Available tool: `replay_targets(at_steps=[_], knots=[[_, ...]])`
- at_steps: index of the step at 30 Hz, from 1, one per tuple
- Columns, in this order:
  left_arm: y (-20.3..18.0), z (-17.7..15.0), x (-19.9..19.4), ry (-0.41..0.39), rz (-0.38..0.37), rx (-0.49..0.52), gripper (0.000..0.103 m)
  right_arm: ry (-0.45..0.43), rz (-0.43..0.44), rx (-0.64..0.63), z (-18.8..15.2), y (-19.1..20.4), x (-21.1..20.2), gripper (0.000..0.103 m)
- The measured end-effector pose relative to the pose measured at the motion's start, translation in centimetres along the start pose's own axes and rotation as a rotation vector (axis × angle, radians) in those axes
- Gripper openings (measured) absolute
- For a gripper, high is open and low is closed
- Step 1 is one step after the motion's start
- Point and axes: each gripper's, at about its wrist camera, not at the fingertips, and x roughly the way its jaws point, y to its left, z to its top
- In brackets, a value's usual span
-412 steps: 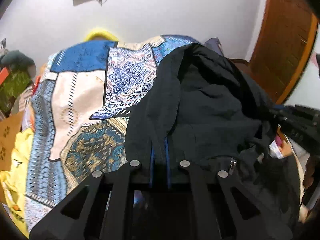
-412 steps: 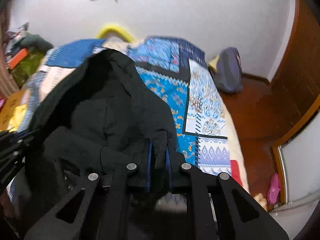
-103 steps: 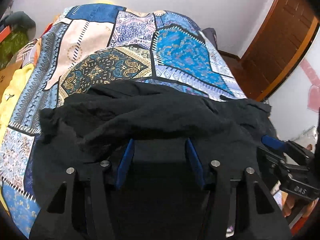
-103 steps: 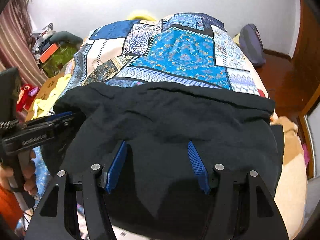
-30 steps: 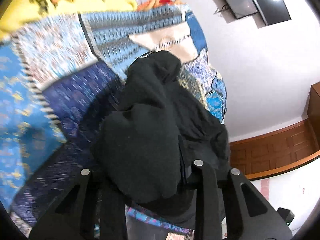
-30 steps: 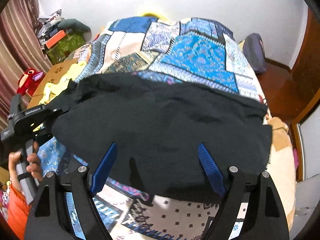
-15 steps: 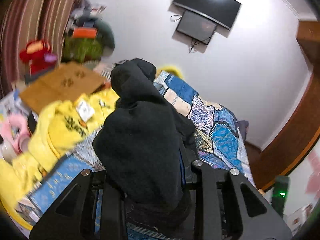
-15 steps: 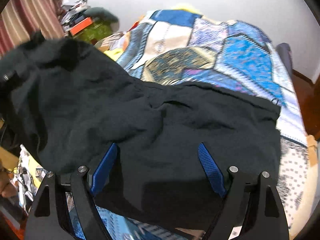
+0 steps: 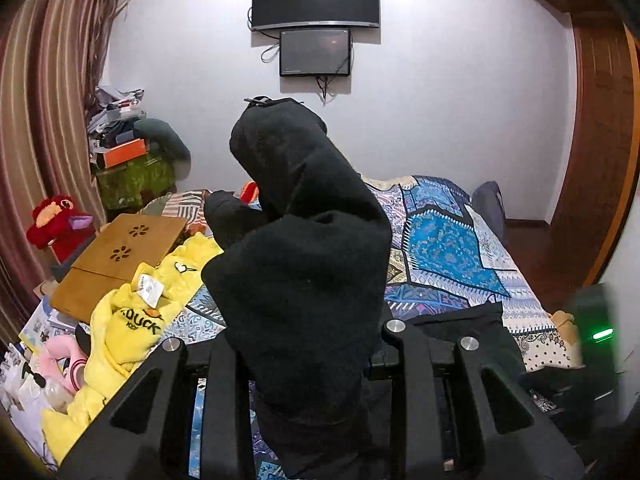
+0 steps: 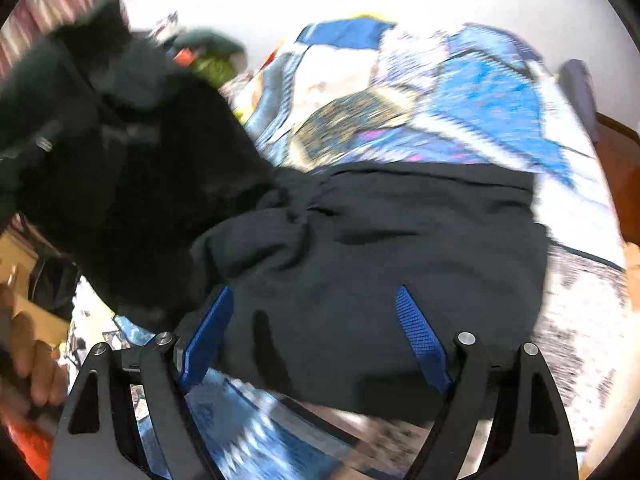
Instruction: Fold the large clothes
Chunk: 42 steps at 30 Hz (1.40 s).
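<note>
A large black garment (image 10: 380, 248) lies across the near end of the patterned bed. My left gripper (image 9: 308, 344) is shut on one part of the black garment (image 9: 296, 240), which drapes over its fingers and stands up in a tall bunch that hides the jaws. In the right wrist view this lifted part (image 10: 120, 152) rises at the left, blurred. My right gripper (image 10: 312, 320) is open above the garment's near edge, its blue pads (image 10: 420, 340) wide apart with nothing between them.
The blue patchwork bedspread (image 9: 448, 240) covers the bed. Yellow clothes (image 9: 136, 320), a wooden lap desk (image 9: 120, 256) and a red plush toy (image 9: 52, 220) lie at the left. Two screens (image 9: 316, 24) hang on the wall. A wooden door (image 9: 600, 140) stands at the right.
My left gripper has lifted its bunch of the black garment up and tilted from facing the bed to facing the wall. My right gripper stays open over the garment.
</note>
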Motion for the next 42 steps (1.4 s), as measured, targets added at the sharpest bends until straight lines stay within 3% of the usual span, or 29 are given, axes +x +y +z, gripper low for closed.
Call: replay_targets(at_steps=[4, 8, 13, 16, 21, 25, 30, 32, 37, 40, 42], knots=[[-1.2, 0.1, 0.0, -0.002, -0.001, 0.047, 0.028, -0.043, -0.180, 0.034, -2.0, -4.5, -2.4, 0.081], [-4.0, 0.6, -0.6, -0.017, -0.014, 0.121, 0.028, 0.032, -0.246, 0.105, -4.3, -8.6, -0.2, 0.081], [-9.5, 0.5, -1.5, -0.067, -0.030, 0.289, 0.028, 0.044, -0.110, 0.226, -5.2, -11.2, 1.0, 0.081], [-12.2, 0.4, -1.6, -0.062, -0.086, 0.332, 0.028, 0.047, -0.050, 0.278, -5.5, -12.1, 1.4, 0.081], [-15.5, 0.3, 0.5, 0.075, -0.288, 0.258, 0.028, 0.022, -0.115, 0.259, -5.3, -12.0, 0.2, 0.081], [-17.9, -1.5, 2.0, 0.189, -0.390, 0.263, 0.028, -0.007, -0.136, 0.286, -6.1, -13.5, -1.9, 0.081], [-21.4, -5.4, 4.9, 0.421, -0.561, 0.264, 0.031, -0.008, -0.171, 0.323, -8.3, -15.8, -4.2, 0.081], [-22.7, -7.1, 5.6, 0.460, -0.554, 0.302, 0.034, 0.007, -0.202, 0.329, -9.3, -16.6, -4.7, 0.081], [-23.5, -8.5, 5.5, 0.447, -0.533, 0.336, 0.038, 0.003, -0.245, 0.369, -10.8, -18.9, -7.2, 0.081], [-23.1, -7.9, 5.6, 0.476, -0.559, 0.337, 0.049, -0.019, -0.241, 0.405, -11.0, -19.8, -9.1, 0.081], [-23.1, -7.4, 5.0, 0.495, -0.588, 0.357, 0.063, -0.044, -0.237, 0.412, -10.2, -20.0, -10.2, 0.081]])
